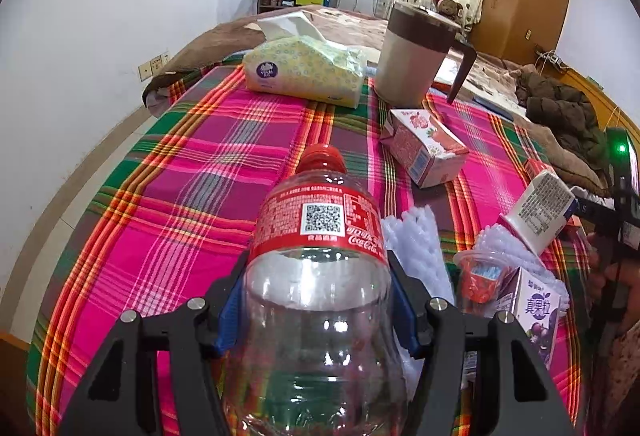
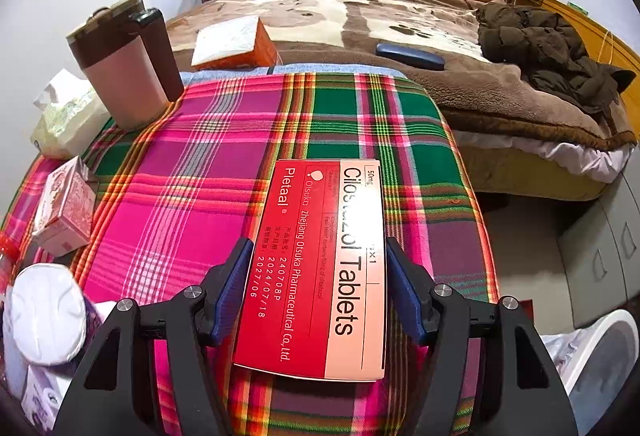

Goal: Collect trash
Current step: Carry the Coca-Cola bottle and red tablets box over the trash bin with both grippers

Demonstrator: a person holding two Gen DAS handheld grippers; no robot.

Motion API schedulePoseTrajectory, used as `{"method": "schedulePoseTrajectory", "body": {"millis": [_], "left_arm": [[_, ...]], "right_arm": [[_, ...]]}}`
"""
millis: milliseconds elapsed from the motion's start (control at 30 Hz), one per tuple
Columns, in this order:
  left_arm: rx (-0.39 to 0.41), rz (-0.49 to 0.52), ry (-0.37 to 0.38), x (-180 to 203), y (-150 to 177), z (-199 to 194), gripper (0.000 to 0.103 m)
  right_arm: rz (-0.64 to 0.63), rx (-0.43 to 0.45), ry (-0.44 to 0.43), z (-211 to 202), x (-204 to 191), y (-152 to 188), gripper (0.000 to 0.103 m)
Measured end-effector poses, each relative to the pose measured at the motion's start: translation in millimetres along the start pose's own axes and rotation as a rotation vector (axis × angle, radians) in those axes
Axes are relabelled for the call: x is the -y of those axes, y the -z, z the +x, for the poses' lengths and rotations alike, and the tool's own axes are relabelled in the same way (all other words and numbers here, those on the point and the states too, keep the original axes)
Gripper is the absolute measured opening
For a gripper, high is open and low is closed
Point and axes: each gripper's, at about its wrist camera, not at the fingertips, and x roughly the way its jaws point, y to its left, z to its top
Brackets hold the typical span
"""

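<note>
Both sets of jaws are pinching something as I look along them. My left gripper point(image 1: 316, 300) has its blue pads pressed against the sides of a clear plastic Coca-Cola bottle point(image 1: 316, 276), which lies between the jaws with its red cap pointing away from me. Ahead and to the right of those jaws a pink milk carton point(image 1: 424, 148) lies tipped on the plaid cloth of the desk point(image 1: 180, 196). Just right of the jaws I see white foam netting point(image 1: 416, 240), a small clear cup point(image 1: 478, 278) and a purple drink carton point(image 1: 534, 312) bunched together, with a white carton point(image 1: 540, 212) leaning above them. Far ahead stand a yellow tissue pack point(image 1: 304, 70) and a beige mug with a brown lid point(image 1: 412, 54).

My right gripper point(image 2: 320, 292) holds a red and pink tablet box point(image 2: 320, 272) flat between its jaws, the pads touching both long edges and the box reaching forward past the fingertips over the cloth. Low and left of these jaws sits a white foil-lidded cup point(image 2: 48, 312). Ahead, beyond the desk edge, an orange tissue box point(image 2: 236, 44) and a dark blue case point(image 2: 410, 56) rest on the bed point(image 2: 340, 16). Low and right of the jaws is a white bin point(image 2: 600, 364) on the floor.
</note>
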Motion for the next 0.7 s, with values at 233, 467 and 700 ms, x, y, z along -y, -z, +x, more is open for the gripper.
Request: {"method": "schedulePoseTrajectory", "body": {"millis": [233,467,700], "left_arm": [[-0.029,-0.005,0.034,1,5,0,0.064],[0.001,-0.016,0.016,4,5,-14,0.064],[0.065,0.005,0.034,20,7,-41,0.064]], "right_arm": [[-0.018,0.021,-0.014,-12,0,10,0.066],[-0.014,0.035,-0.038,-23,4,17,0.066],[-0.005,0.078,-0.078,-49,9,27,0.066]]}}
